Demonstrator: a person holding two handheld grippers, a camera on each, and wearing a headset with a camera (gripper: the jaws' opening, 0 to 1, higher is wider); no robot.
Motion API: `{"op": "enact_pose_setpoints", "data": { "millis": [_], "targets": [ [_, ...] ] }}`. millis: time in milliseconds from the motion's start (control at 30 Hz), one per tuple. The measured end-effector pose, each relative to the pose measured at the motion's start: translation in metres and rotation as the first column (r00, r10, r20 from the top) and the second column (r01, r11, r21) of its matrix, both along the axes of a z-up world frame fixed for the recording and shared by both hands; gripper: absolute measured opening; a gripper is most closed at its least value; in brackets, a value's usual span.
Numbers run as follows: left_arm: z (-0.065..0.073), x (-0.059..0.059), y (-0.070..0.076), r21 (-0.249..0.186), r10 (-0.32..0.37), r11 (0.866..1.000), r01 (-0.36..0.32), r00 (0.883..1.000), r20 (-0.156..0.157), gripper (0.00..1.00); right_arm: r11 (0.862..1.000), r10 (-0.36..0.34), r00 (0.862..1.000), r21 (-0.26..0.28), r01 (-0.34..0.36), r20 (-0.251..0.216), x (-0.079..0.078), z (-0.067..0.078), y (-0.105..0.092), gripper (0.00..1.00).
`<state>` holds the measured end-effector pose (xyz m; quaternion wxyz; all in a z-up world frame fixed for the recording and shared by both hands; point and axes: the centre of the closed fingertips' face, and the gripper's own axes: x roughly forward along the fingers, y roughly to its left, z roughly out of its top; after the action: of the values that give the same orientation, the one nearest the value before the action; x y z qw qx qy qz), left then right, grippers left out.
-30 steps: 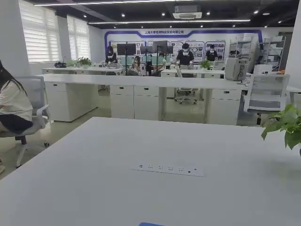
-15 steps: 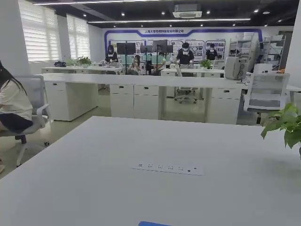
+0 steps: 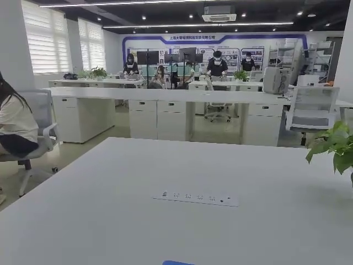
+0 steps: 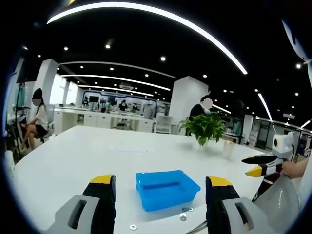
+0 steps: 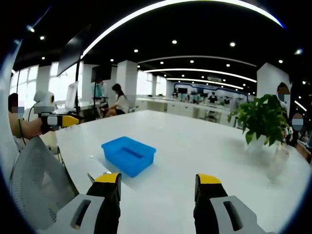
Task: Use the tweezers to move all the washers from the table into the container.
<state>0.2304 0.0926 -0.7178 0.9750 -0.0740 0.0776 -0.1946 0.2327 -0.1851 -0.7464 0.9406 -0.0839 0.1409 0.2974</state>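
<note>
A blue open container [image 4: 166,187] stands on the white table [image 4: 73,156]. Three small washers lie on the table near it: one [image 4: 133,226] at its near left, two [image 4: 184,210] by its near right corner. My left gripper [image 4: 161,179] is open, with nothing between its jaws. A thin metal tip, maybe the tweezers [image 4: 195,227], shows beside its right jaw. In the right gripper view the container [image 5: 128,155] sits ahead and left, with a washer [image 5: 90,157] beyond it and a metal tip [image 5: 90,177] near the left jaw. My right gripper [image 5: 158,179] is open and empty. The container's far edge [image 3: 177,263] peeks into the head view.
A potted plant [image 3: 333,146] stands at the table's right side. A power strip [image 3: 196,197] is set into the table's middle. A seated person [image 3: 14,124] is at the left. Desks and people fill the room behind.
</note>
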Motion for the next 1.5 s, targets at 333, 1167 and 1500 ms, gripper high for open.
{"op": "enact_pose_setpoints", "data": {
  "millis": [333,1167,1500],
  "targets": [
    [-0.002,0.0,-0.003,0.015,-0.013,1.0,0.013,1.0,-0.011,0.75,1.0,0.0,1.0,-0.002,0.0,-0.001,0.001,-0.001,0.0,0.58],
    [-0.005,-0.001,-0.006,0.019,-0.029,0.999,0.029,0.999,-0.027,0.74,1.0,0.007,0.999,0.006,-0.007,-0.031,0.0,-0.003,0.002,0.58],
    [-0.019,-0.003,-0.021,0.057,-0.109,0.992,0.114,0.99,-0.095,0.73,0.984,0.09,0.982,-0.134,-0.114,-0.169,-0.01,-0.026,0.009,0.44]
  ]
}}
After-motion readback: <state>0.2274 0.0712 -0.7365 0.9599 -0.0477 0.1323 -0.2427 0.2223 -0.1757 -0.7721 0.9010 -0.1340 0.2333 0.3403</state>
